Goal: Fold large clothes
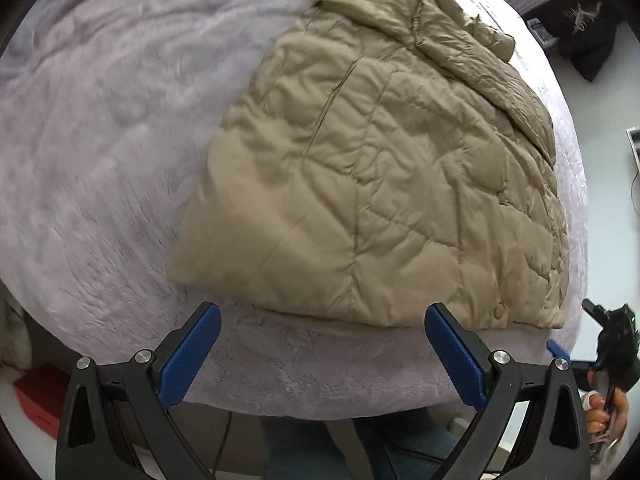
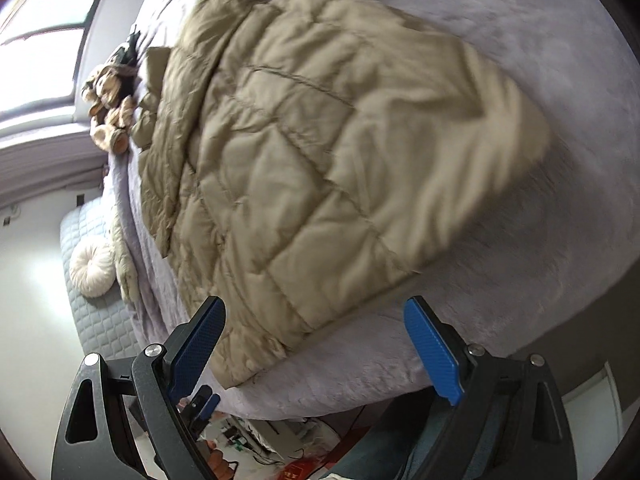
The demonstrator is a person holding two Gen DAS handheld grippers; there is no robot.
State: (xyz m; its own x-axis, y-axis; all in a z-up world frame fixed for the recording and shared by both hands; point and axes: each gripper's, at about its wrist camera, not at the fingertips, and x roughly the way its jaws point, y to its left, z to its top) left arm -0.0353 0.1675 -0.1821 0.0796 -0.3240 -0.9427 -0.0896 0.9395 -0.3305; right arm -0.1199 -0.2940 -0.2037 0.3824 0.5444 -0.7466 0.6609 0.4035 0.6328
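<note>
A beige quilted puffer jacket [image 1: 384, 168] lies flat on a lilac fleece blanket [image 1: 100, 140], its hem toward me and its collar at the far end. My left gripper [image 1: 322, 316] is open and empty, hovering just short of the jacket's hem. In the right wrist view the same jacket [image 2: 312, 160] lies partly folded lengthwise, with its sleeve along the left side. My right gripper [image 2: 316, 312] is open and empty just above the near hem corner. The right gripper also shows in the left wrist view [image 1: 608, 344], held in a hand.
The blanket covers a bed whose front edge [image 1: 320, 396] is just below the grippers. A plush toy [image 2: 110, 108] lies by the jacket's collar end. A round white cushion [image 2: 94, 268] sits on a quilted mattress. A red box [image 1: 40, 396] and clutter [image 2: 272, 440] are on the floor.
</note>
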